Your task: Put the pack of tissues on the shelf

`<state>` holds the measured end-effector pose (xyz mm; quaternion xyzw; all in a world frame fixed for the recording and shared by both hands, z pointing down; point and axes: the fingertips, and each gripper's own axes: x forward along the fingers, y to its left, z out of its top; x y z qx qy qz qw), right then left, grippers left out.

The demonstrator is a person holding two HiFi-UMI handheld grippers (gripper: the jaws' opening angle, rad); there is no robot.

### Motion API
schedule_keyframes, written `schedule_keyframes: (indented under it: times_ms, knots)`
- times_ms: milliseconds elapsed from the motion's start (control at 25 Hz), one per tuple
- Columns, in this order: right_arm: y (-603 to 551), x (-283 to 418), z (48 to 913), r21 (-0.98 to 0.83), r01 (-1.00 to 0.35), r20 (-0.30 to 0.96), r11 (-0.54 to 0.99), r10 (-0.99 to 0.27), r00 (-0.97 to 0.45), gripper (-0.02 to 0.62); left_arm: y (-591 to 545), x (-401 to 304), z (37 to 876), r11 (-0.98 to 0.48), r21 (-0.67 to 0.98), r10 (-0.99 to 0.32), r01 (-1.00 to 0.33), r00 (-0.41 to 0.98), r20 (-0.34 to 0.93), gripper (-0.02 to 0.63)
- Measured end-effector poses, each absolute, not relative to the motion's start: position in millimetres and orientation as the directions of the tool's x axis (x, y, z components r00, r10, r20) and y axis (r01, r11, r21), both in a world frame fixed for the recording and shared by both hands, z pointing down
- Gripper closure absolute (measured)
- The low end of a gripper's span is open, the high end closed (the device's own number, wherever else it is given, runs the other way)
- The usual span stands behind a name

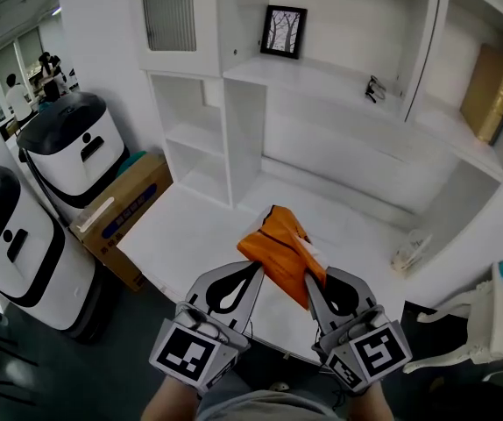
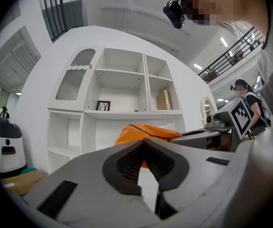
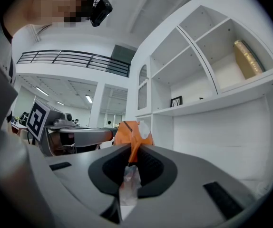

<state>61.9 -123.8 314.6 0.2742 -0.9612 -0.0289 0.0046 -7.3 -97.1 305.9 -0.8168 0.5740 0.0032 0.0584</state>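
Observation:
The pack of tissues [image 1: 278, 244] is orange with a clear plastic flap. It hangs above the white desk surface [image 1: 190, 226], held between both grippers. My left gripper [image 1: 253, 268] is shut on its lower left edge. In the left gripper view the pack [image 2: 146, 131] sits just beyond the closed tips of that gripper [image 2: 143, 140]. My right gripper [image 1: 308, 277] is shut on the pack's right side. In the right gripper view the pack [image 3: 131, 129] and its clear flap run down between the jaws of that gripper [image 3: 132, 148]. The white shelf unit [image 1: 322, 77] stands ahead.
On the shelf are a framed picture [image 1: 284, 31], a small black item [image 1: 374, 88] and a gold box [image 1: 490, 90]. A white packet [image 1: 409, 253] lies on the desk at the right. A cardboard box [image 1: 120, 209] and two white-and-black bins [image 1: 76, 147] stand at the left, a white chair [image 1: 497, 323] at the right.

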Motion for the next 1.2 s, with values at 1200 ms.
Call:
schedule_keyframes:
  times_ms: [1200]
  knots:
    - [-199.1, -40.9, 317.1, 0.059, -0.718, 0.023, 0.694, -0.720, -0.694, 0.569, -190.1, -108.2, 310.4, -0.577, -0.040, -0.816, -0.816, 0.577, -0.009, 0.580]
